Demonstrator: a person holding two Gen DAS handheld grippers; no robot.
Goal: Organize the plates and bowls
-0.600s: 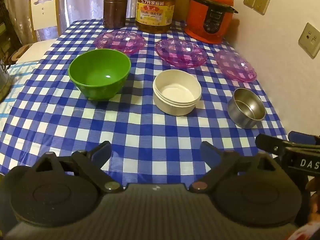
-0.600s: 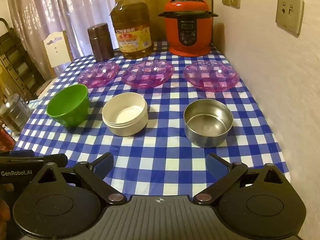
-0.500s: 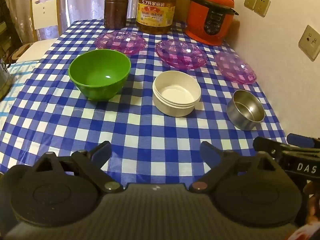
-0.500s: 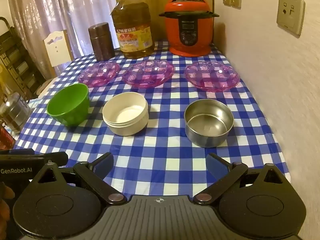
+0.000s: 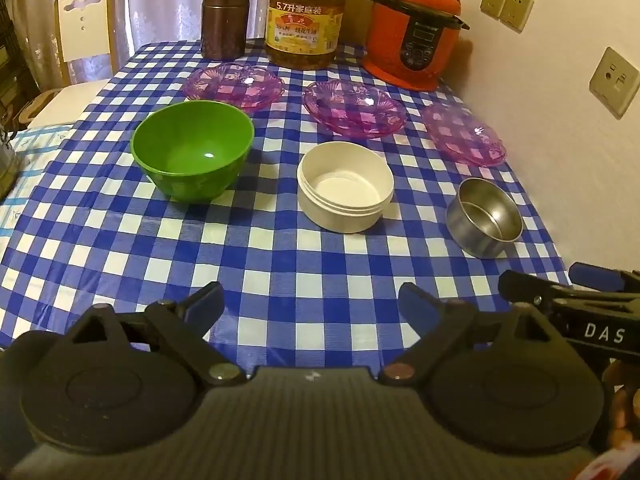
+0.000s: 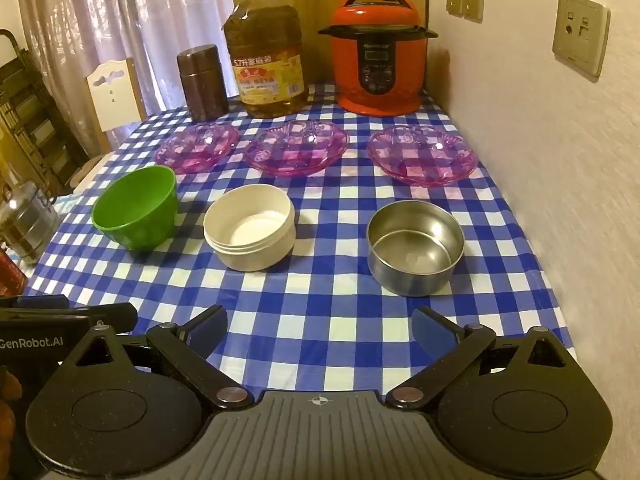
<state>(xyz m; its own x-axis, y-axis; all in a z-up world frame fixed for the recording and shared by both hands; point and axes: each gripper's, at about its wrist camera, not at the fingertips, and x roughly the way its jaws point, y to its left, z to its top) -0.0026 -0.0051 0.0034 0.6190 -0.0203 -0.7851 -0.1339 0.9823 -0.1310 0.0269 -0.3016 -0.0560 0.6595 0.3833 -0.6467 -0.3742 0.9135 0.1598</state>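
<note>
On the blue checked tablecloth (image 5: 280,256) stand a green bowl (image 5: 193,149), a white bowl (image 5: 345,185) and a steel bowl (image 5: 484,216) in a row. Behind them lie three pink glass plates: left (image 5: 234,84), middle (image 5: 354,108), right (image 5: 464,134). The right wrist view shows the same green bowl (image 6: 136,207), white bowl (image 6: 250,231), steel bowl (image 6: 416,246) and plates (image 6: 296,147). My left gripper (image 5: 312,304) is open and empty over the table's near edge. My right gripper (image 6: 320,326) is open and empty, in front of the steel bowl.
At the back stand a brown canister (image 5: 225,20), a large oil bottle (image 5: 306,16) and a red pressure cooker (image 5: 412,36). A wall with sockets (image 6: 580,32) runs along the right. A white chair (image 5: 84,24) and a metal container (image 6: 26,220) are at the left.
Both grippers have drifted very slightly; the scene sits a little lower in the left view. Nothing on the table has moved.
</note>
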